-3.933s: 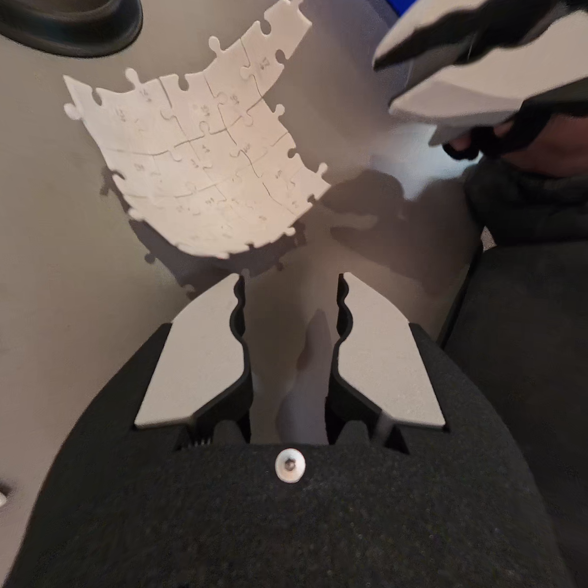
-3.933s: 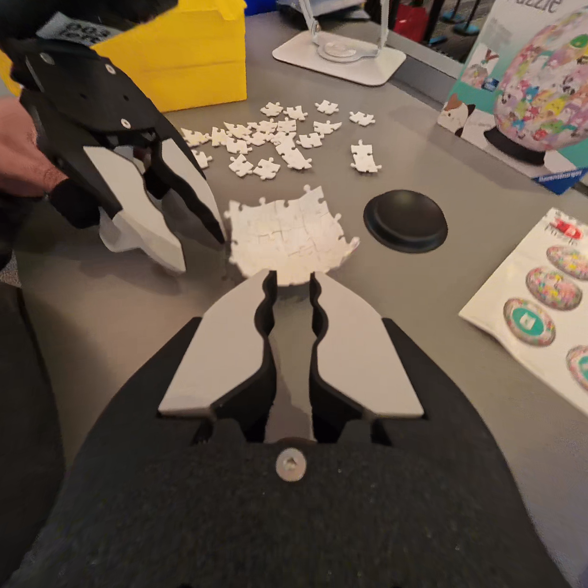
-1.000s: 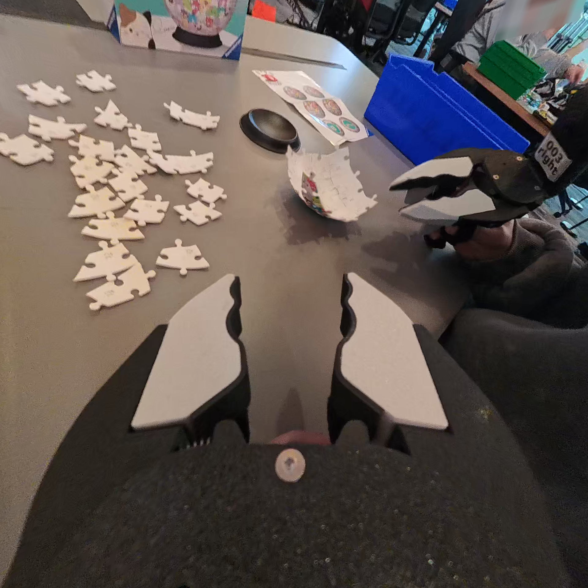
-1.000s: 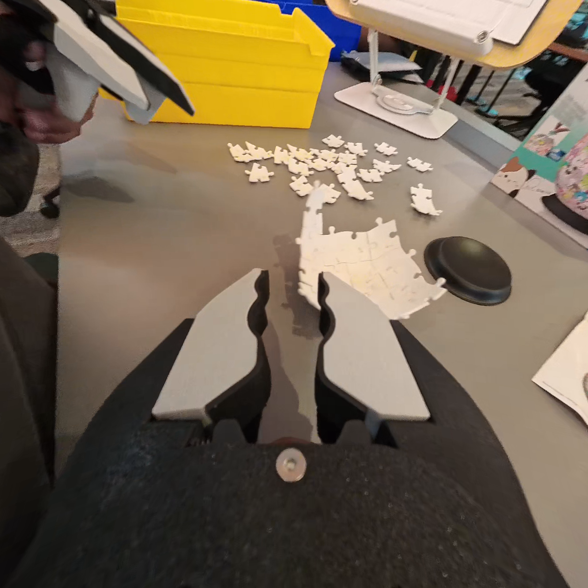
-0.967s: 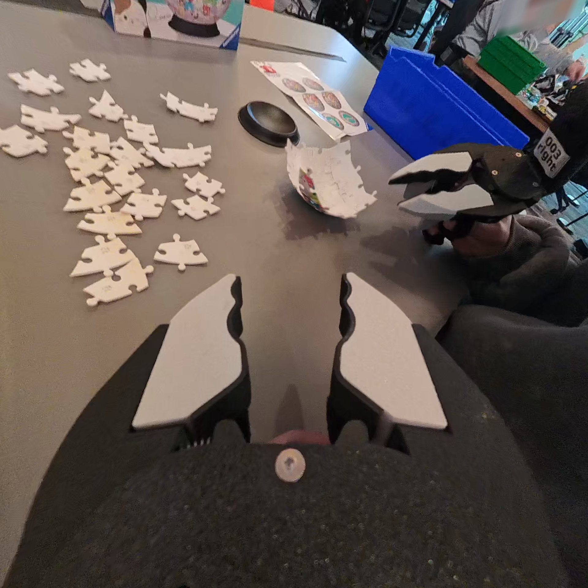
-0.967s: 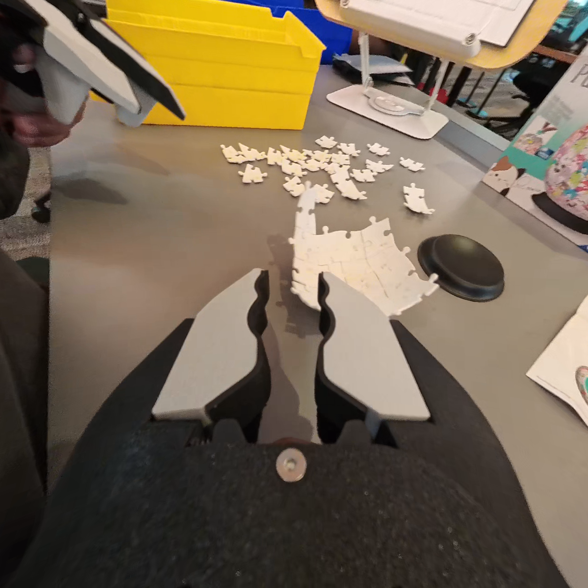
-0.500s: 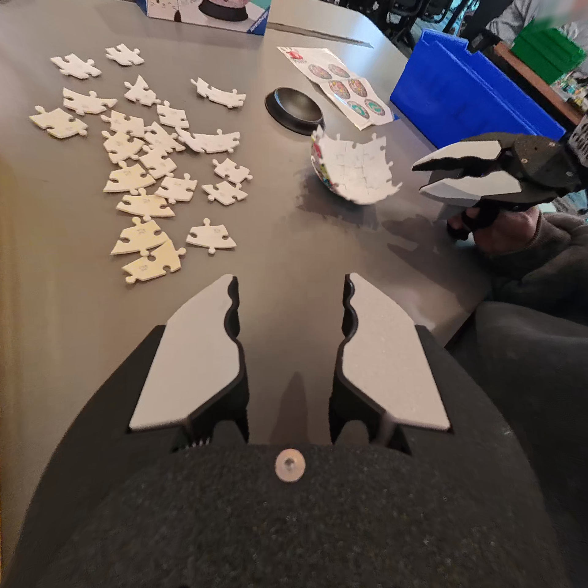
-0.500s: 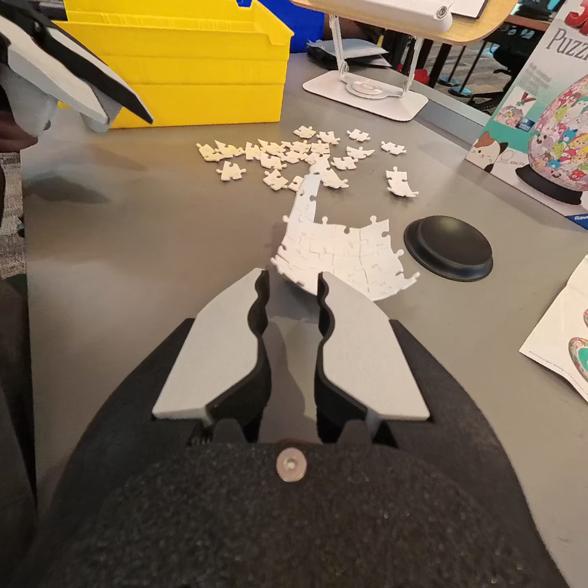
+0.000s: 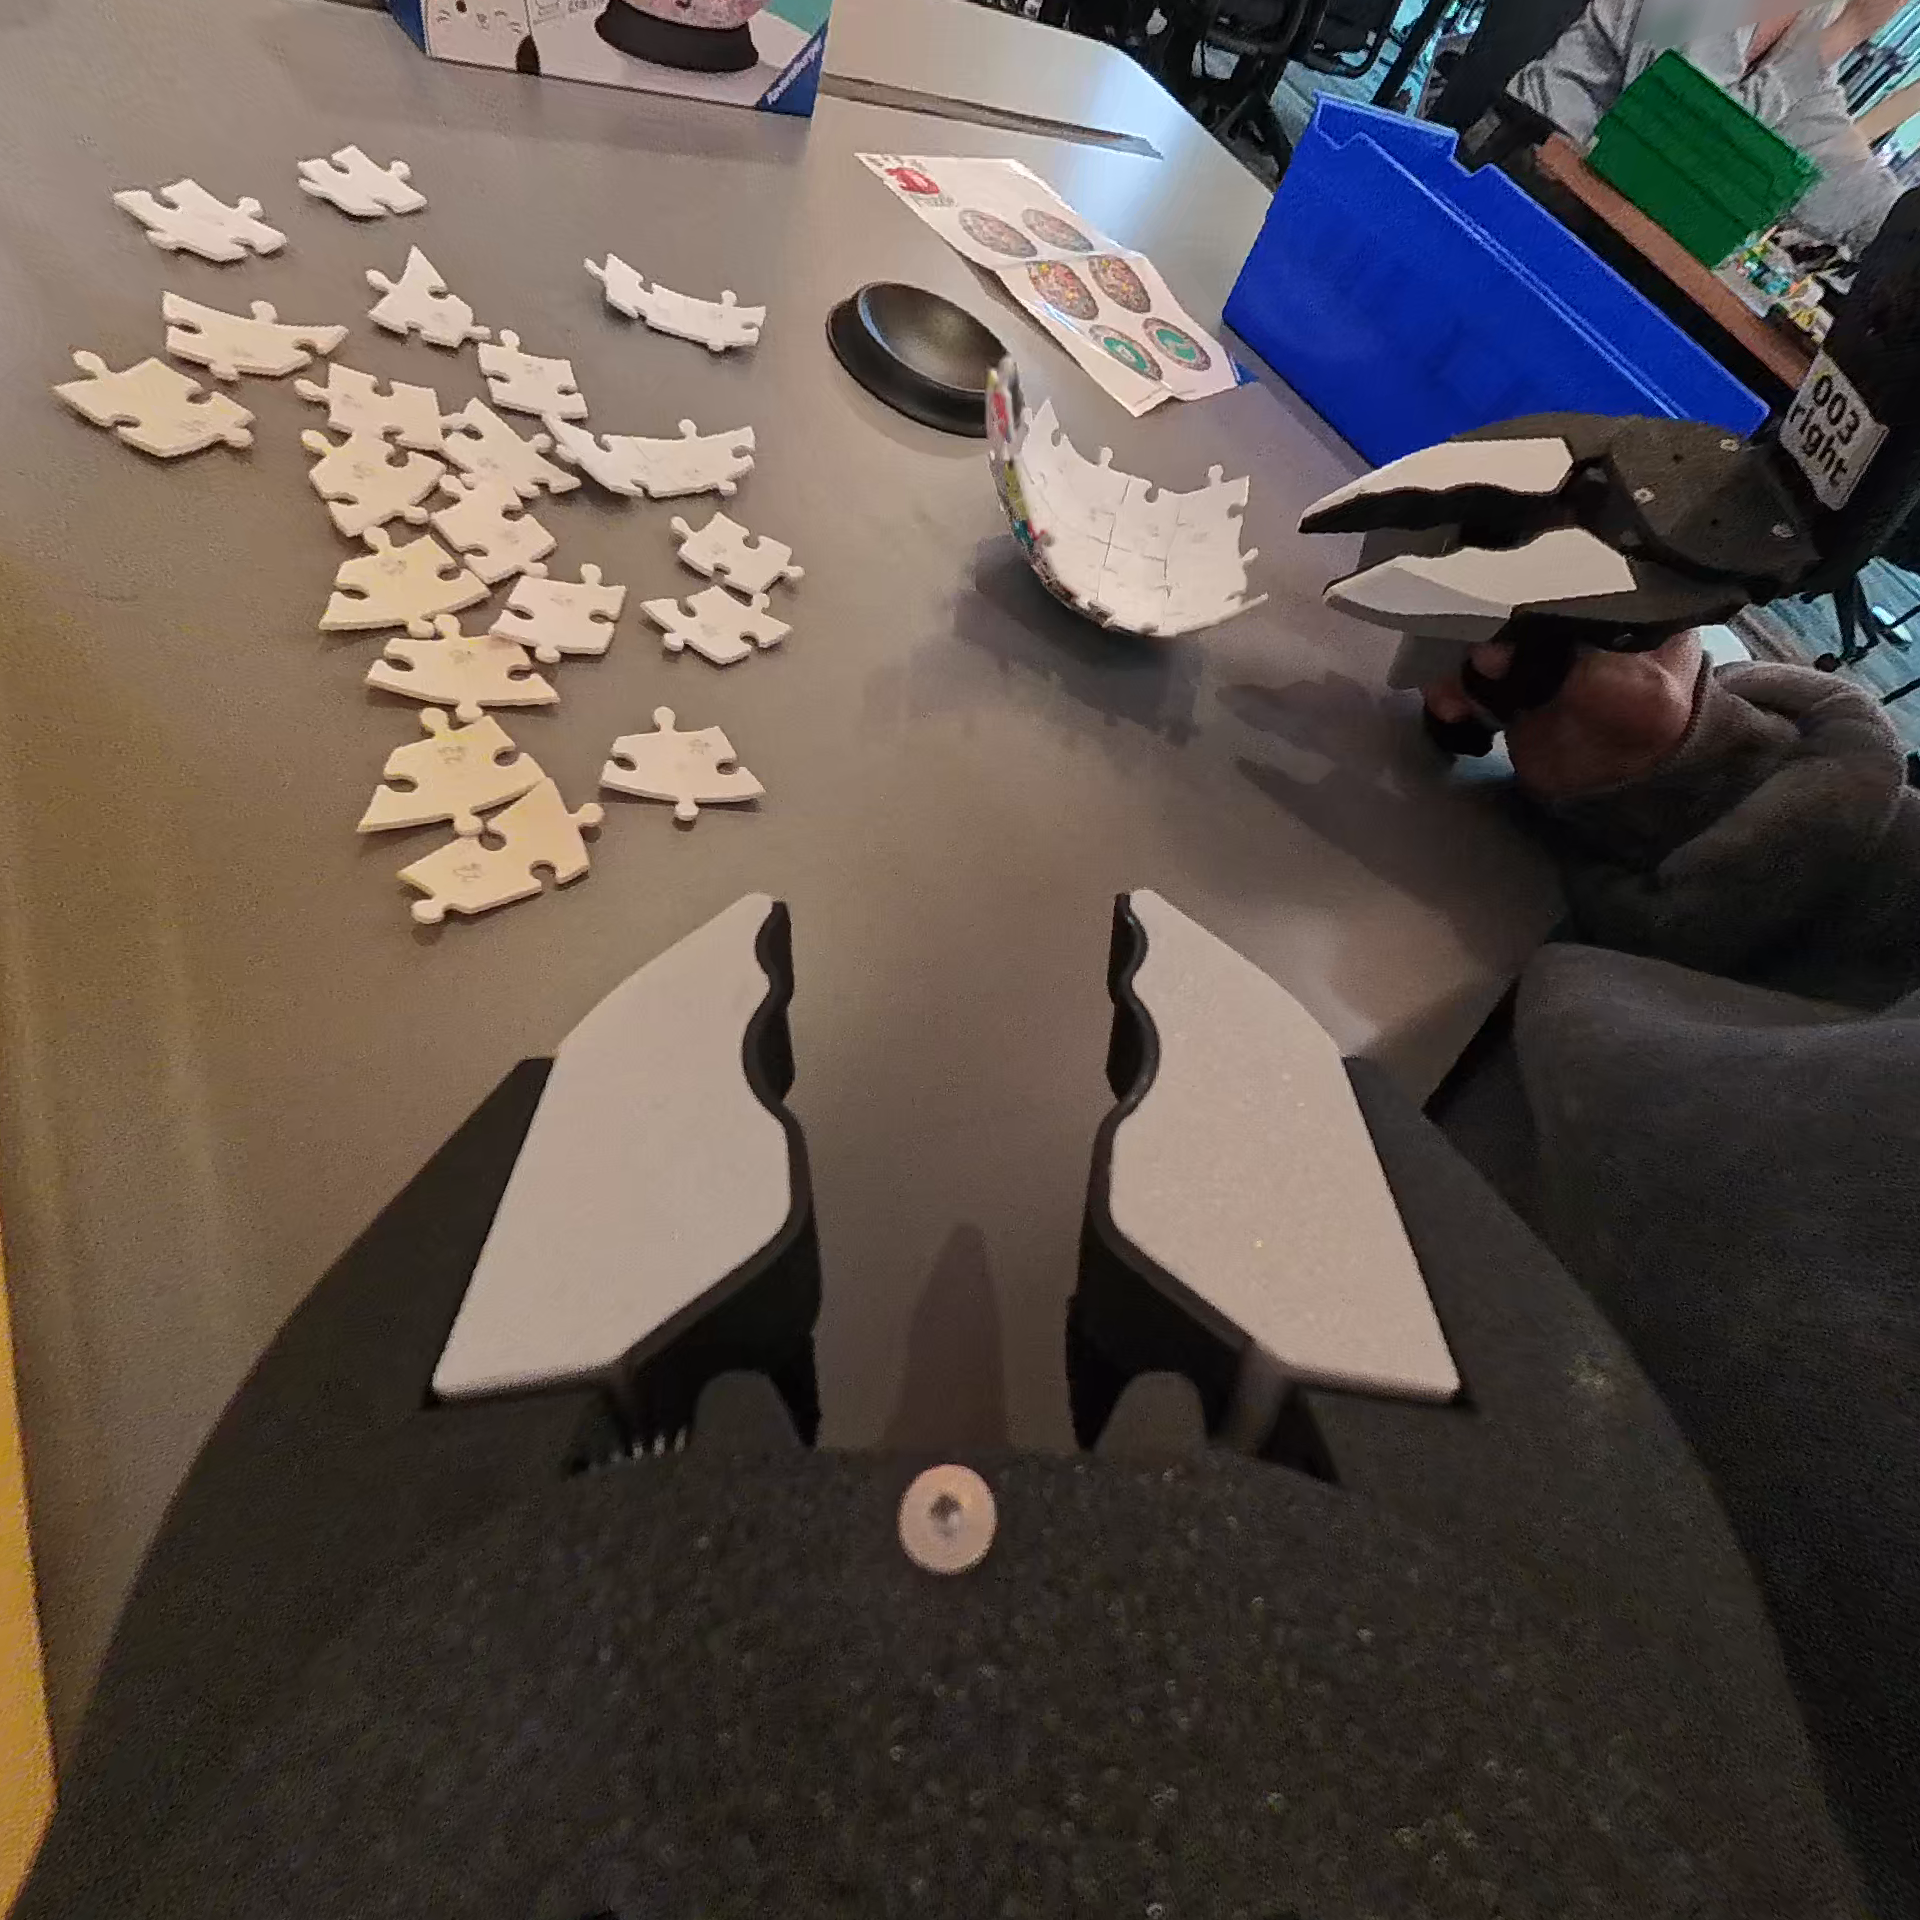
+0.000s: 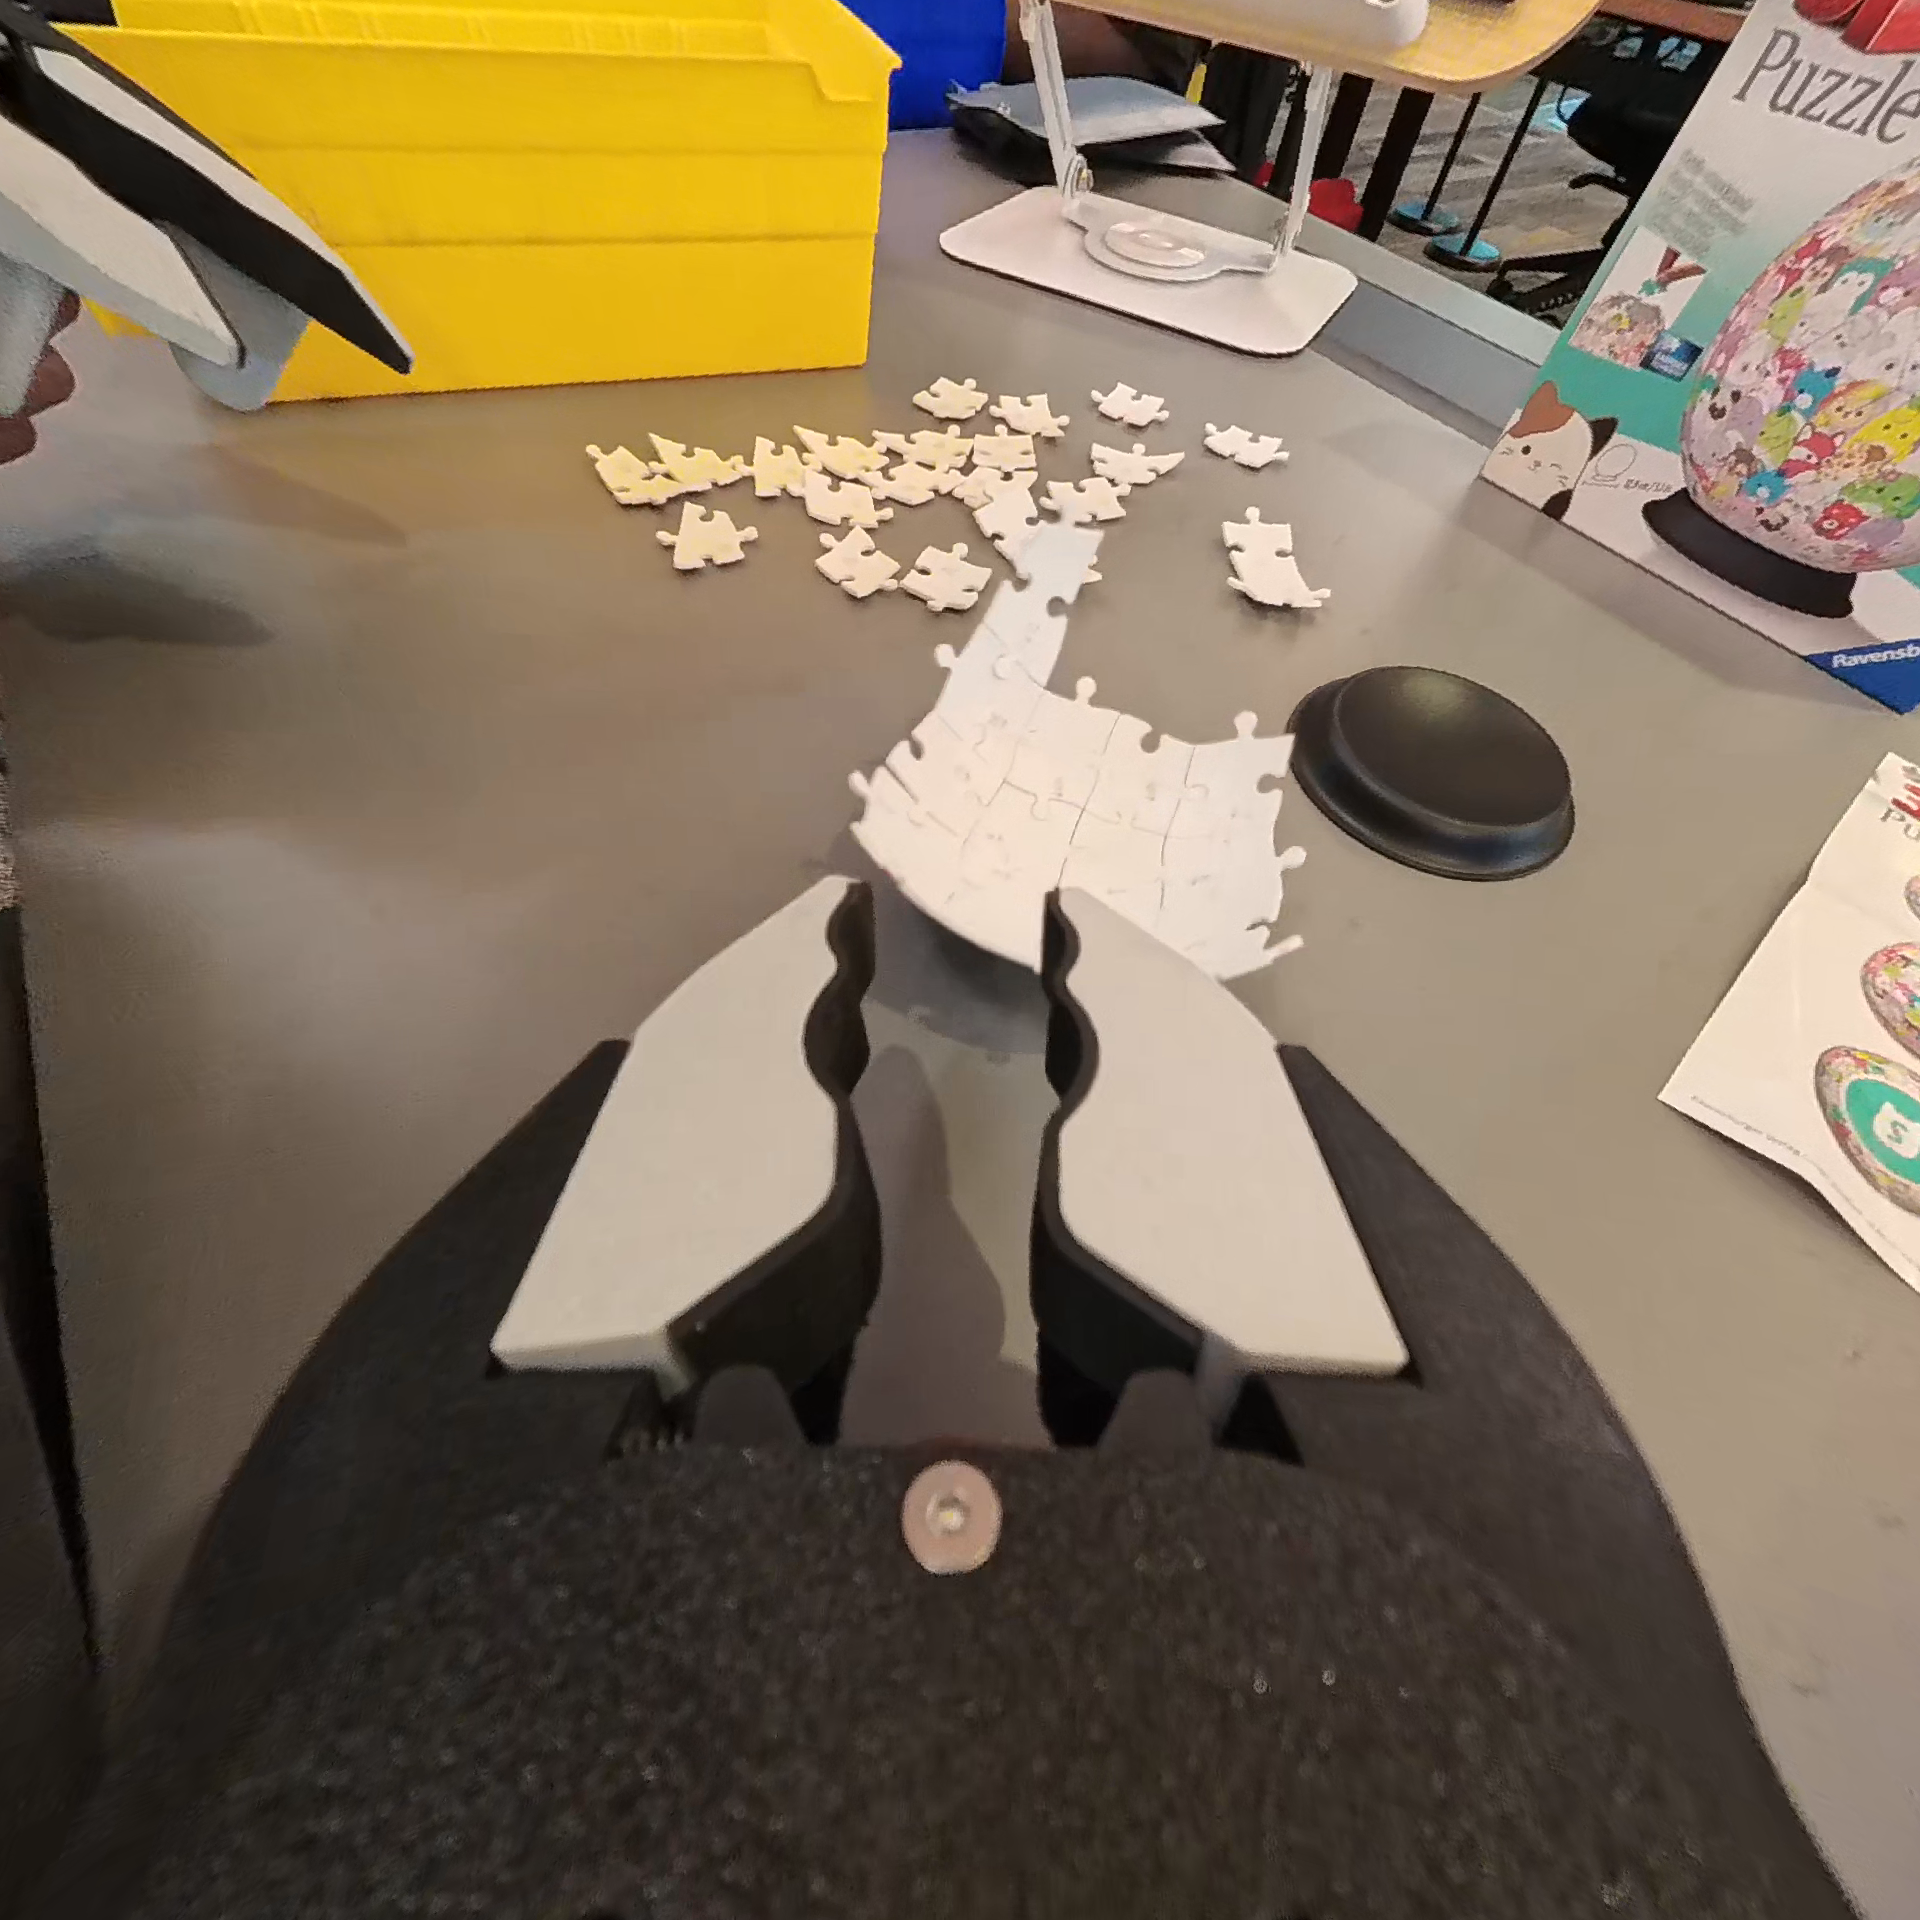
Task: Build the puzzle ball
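Two grippers are hanging over a grey table (image 9: pixel 935 810), and neither is holding anything. The left gripper (image 9: pixel 945 904) is sitting with its jaws spread wide over bare tabletop, well apart from the curved puzzle shell (image 9: pixel 1117 540). The right gripper (image 10: pixel 956 899) is hovering with its jaws parted by a narrower gap, its tips just beside the near edge of the shell (image 10: pixel 1081 821) but not touching it.

The shell, a partly built section of the puzzle ball, is resting on the table with its white inner face turned up like a bowl; a strip of joined pieces is rising from its far left corner, and a sliver of coloured print is showing on its outer side in the left wrist view. Beyond the shell and to its left, loose white puzzle pieces (image 10: pixel 914 488) are lying scattered face down. Just beside the shell on its right, a black round stand (image 10: pixel 1434 774) is sitting on the table. Right of that, a printed instruction sheet (image 10: pixel 1808 1049) is lying flat. Farther back behind the stand, the puzzle box (image 10: pixel 1756 343) is standing upright. A yellow bin (image 10: pixel 520 197) is sitting far left of the shell, and a blue bin (image 9: pixel 1455 312) is showing beyond the sheet in the left wrist view.
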Available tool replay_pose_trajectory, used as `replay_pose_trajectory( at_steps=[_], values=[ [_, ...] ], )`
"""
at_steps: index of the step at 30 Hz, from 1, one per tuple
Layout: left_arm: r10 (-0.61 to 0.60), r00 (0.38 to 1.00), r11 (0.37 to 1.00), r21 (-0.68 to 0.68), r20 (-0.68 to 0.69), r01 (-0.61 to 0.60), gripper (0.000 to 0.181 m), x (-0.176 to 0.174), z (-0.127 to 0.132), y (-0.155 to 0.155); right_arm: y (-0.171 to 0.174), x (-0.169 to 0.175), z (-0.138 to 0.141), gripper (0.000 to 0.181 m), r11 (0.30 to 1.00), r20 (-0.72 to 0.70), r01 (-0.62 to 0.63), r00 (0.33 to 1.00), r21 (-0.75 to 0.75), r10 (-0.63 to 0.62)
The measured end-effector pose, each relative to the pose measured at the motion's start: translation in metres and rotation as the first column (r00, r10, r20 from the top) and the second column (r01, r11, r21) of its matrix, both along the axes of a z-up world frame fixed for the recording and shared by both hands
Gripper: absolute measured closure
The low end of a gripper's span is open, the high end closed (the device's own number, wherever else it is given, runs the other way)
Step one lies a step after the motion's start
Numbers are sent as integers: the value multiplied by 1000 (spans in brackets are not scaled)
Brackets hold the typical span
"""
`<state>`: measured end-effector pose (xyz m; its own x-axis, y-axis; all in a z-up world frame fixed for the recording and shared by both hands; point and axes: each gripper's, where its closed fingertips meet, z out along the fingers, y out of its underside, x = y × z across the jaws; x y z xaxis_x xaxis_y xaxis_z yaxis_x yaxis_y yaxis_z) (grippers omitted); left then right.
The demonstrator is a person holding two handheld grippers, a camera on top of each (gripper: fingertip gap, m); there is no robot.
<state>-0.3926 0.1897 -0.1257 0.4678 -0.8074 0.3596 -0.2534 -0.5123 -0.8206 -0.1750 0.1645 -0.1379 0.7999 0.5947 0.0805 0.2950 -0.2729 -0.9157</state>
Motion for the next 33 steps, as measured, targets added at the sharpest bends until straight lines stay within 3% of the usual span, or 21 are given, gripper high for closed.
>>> replay_pose_trajectory(
  at_steps=[33],
  values=[
    [-27,999,999,-18,-34,27,127,7,-5,-6,1,-3,-7,153,999,19,-19,1000,-43,20]
  ],
)
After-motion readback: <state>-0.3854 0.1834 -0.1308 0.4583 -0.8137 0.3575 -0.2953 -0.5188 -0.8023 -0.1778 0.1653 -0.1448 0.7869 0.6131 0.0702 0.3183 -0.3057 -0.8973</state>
